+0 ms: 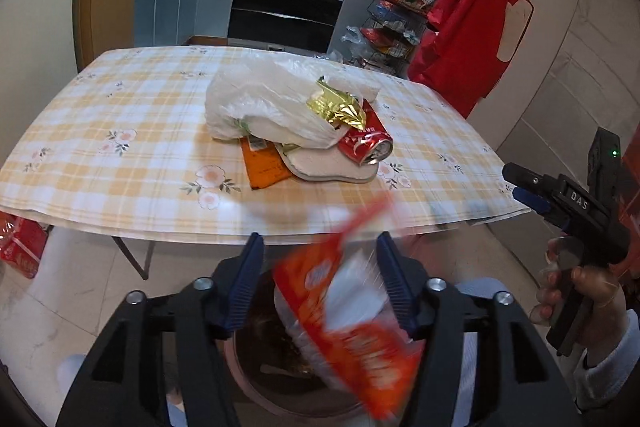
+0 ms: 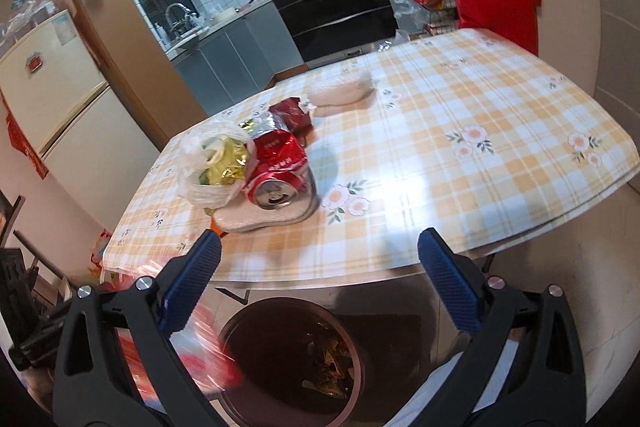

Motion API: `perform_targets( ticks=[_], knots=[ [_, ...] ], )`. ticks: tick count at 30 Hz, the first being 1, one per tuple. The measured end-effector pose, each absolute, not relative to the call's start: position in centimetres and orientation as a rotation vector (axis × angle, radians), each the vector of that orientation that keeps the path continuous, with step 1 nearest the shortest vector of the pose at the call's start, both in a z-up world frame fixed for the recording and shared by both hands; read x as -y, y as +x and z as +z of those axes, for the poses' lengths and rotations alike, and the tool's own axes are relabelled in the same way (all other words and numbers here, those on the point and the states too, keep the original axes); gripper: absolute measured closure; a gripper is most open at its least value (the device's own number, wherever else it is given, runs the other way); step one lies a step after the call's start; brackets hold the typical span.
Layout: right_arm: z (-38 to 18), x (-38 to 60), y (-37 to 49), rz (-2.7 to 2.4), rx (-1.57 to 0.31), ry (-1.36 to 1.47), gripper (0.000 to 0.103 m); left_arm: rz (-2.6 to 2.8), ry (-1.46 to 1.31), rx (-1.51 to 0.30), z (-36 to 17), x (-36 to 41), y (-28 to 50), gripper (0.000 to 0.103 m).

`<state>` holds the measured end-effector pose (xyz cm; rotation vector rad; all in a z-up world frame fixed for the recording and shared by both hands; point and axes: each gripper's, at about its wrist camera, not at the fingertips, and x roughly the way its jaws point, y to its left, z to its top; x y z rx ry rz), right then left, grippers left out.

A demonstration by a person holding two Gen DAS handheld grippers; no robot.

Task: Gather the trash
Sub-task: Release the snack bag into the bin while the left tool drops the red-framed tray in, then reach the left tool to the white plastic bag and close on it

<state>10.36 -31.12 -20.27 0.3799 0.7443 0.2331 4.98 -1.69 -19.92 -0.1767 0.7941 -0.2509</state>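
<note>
My left gripper (image 1: 320,247) is open above a dark round bin (image 1: 256,367). A blurred orange and white snack wrapper (image 1: 352,311) is between its fingers, over the bin; it also shows as a red blur in the right wrist view (image 2: 192,351). My right gripper (image 2: 320,251) is open and empty, above the bin (image 2: 292,359) at the table's front edge. On the table (image 1: 120,131) lie a white plastic bag (image 1: 256,99), gold foil (image 1: 340,111), a crushed red can (image 1: 366,145), an orange packet (image 1: 266,169) and a pale flat pad (image 1: 332,167).
A checked floral cloth covers the table (image 2: 480,147). A dark red packet (image 2: 290,117) and a pale lump (image 2: 340,91) lie farther back on it. A red garment (image 1: 472,11) hangs at the right. A wire rack (image 1: 392,27) and oven (image 1: 288,7) stand behind.
</note>
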Motion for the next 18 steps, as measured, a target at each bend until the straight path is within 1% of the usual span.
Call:
perform_targets(
  ticks=[3,5,7,10,18],
  knots=[
    [-20.9,31.4,10.6,0.228,-0.752,0.385,0.006,-0.229,-0.197,-0.797,-20.3,1.3,5.1,0.034],
    [-21.2,31.3,10.6,0.226,-0.761,0.386,0.006,-0.198,-0.216,-0.786,-20.4,0.5,5.1,0.031],
    [-21.6,31.3,10.7,0.224,-0.771,0.390,0.006,-0.154,-0.219,-0.772,-20.3,-0.3,5.1,0.025],
    [-22.0,31.0,10.8,0.222,-0.782,0.389,0.006,-0.091,-0.214,-0.758,-20.3,-1.5,5.0,0.020],
    [-23.0,29.9,11.2,0.220,-0.804,0.329,0.006,-0.011,-0.229,-0.784,-21.6,-3.9,5.1,0.018]
  ],
)
